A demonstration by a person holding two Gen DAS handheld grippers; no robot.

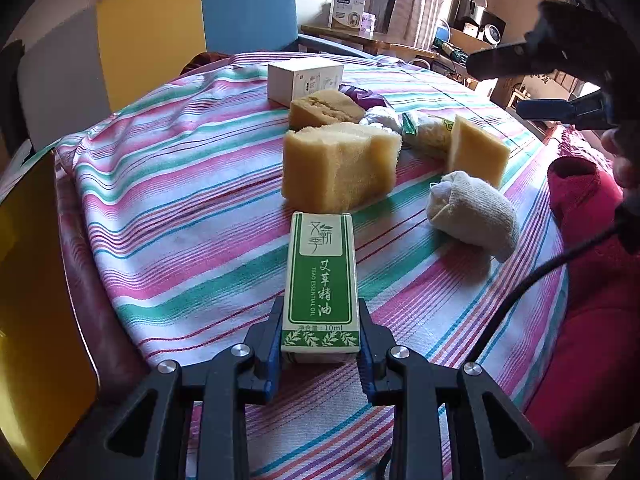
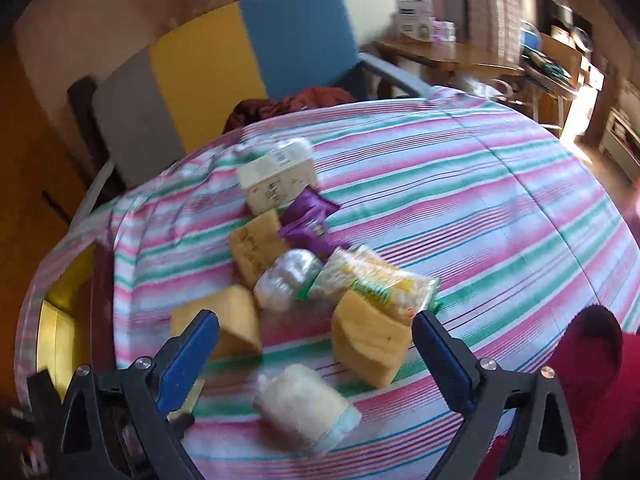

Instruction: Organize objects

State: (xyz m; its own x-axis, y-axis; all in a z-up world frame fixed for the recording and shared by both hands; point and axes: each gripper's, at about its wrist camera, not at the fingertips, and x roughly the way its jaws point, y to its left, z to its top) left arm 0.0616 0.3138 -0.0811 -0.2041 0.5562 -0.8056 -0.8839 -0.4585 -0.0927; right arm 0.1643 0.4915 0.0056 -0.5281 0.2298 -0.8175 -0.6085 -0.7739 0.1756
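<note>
Striped cloth (image 1: 192, 184): the biggest thing here, pink, green and white stripes over the whole table, and all your stuff sits on it.

Chair (image 1: 200, 20): grey, yellow and blue back panels, past the far edge of the table.

Big sponge (image 1: 340, 164): a chunky yellow block in the middle, just beyond the far end of the box you're holding. Can't tell if they touch.

Other sponges: one (image 1: 324, 108) further back, by the white box (image 1: 304, 78); another (image 1: 478, 152) standing on edge off to the right.

Rolled sock (image 1: 472, 212): off-white bundle lying near right, just in front of that upright sponge.

Snack packs: a clear pack with green and yellow print (image 2: 380, 284) in the middle of the pile, a purple wrapper (image 2: 308, 220) behind it next to the white box.

Small white bundle (image 2: 288, 276): tucked in between the sponges and the snack pack.

Essential oil box (image 1: 322, 280): green and white, it's in your left gripper, pointing away from you over the cloth.

Left gripper (image 1: 320, 356): clamped tight on the near end of that oil box, one pad on each long side.

Right gripper (image 2: 316, 360): jaws spread wide with nothing in them, hanging above the rolled sock and the upright sponge. That view is a bit blurry.
</note>
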